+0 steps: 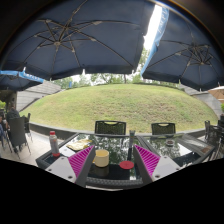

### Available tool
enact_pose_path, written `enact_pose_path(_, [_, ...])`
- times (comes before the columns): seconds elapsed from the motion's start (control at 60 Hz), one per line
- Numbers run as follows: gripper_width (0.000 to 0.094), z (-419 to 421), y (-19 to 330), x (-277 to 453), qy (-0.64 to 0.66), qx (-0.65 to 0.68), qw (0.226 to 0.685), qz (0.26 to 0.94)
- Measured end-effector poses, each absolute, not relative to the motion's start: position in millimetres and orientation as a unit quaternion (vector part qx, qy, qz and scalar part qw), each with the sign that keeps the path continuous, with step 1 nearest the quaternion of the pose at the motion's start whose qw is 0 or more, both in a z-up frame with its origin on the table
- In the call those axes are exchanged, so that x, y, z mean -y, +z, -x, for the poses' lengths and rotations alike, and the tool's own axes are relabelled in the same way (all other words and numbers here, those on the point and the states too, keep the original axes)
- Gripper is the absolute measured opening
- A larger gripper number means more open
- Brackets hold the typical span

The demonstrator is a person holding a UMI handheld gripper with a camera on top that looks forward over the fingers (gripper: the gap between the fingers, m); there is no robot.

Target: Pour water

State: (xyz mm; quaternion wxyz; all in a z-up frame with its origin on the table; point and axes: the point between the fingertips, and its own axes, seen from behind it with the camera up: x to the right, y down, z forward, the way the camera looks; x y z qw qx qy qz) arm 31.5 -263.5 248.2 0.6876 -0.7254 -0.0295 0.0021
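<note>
Cup: a yellowish cup [101,157] stands on the table between the fingers, gaps at both sides.
Gripper: the gripper [116,161] is released, pink pads [147,160] apart.
Surface: dark glass table [112,147], a red lid [127,165] beside the cup.
Surroundings: patio umbrellas [80,35] overhead, chairs [111,127] beyond, a lawn [115,102] behind.

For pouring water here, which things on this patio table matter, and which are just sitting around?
For the job: the open gripper; pale yellow cup standing between its fingers; probably the small red-capped bottle further left.

Lying about: small red round item beside the cup; dark chairs; blue umbrellas.
</note>
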Motion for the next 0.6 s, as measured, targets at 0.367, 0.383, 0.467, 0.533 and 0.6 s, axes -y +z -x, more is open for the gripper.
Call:
enact_pose_path(0.367, [0.0802, -14.7, 224.6, 250.1, 0.0, 0.042, 0.675, 0.737])
enact_pose_path(0.383, [0.0801, -11.8, 221.7, 248.0, 0.0, 0.043, 0.674, 0.738])
enact_pose_path(0.467, [0.08, 13.3, 206.8, 237.2, 0.005, 0.065, 0.669, 0.741])
enact_pose_path(0.533, [0.0801, 45.1, 190.2, 226.6, 0.018, 0.087, 0.659, 0.747])
enact_pose_path(0.6, [0.0802, 88.7, 175.7, 208.9, 0.046, 0.109, 0.653, 0.748])
